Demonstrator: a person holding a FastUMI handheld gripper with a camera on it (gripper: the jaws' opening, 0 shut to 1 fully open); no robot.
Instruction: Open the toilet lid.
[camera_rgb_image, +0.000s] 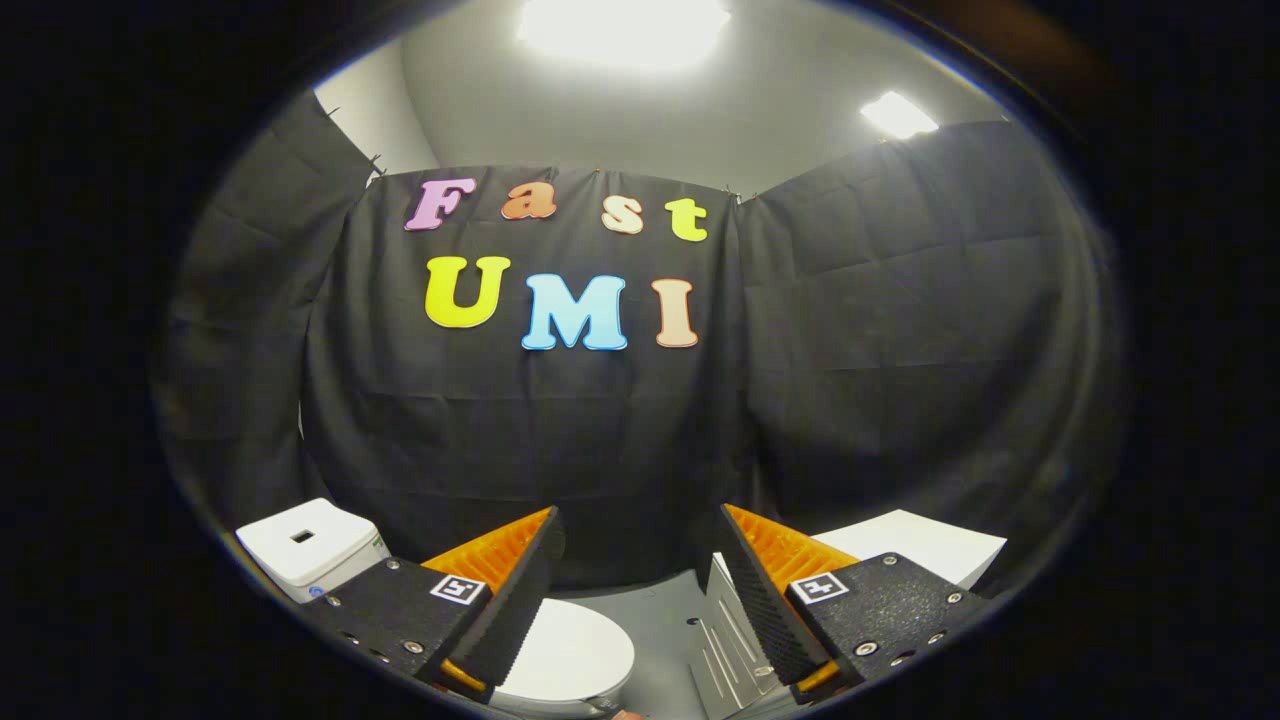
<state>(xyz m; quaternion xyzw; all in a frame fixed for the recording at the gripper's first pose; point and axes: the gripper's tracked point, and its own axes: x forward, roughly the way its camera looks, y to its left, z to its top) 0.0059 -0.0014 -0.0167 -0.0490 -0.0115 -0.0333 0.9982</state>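
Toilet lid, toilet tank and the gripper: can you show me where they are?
toilet lid (570, 655): gripper view, closed top.
toilet tank (310, 545): gripper view, its cover.
gripper (640, 560): gripper view, open gap between its fingertips.

The single camera rides on the gripper, looking forward along its two spread fingers toward the booth's black cloth wall. It sits high and fairly level, with the toilet close below and ceiling lights overhead.

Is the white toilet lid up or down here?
Down: the white toilet lid lies flat, below the gripper, whose jaws are open and touch nothing.
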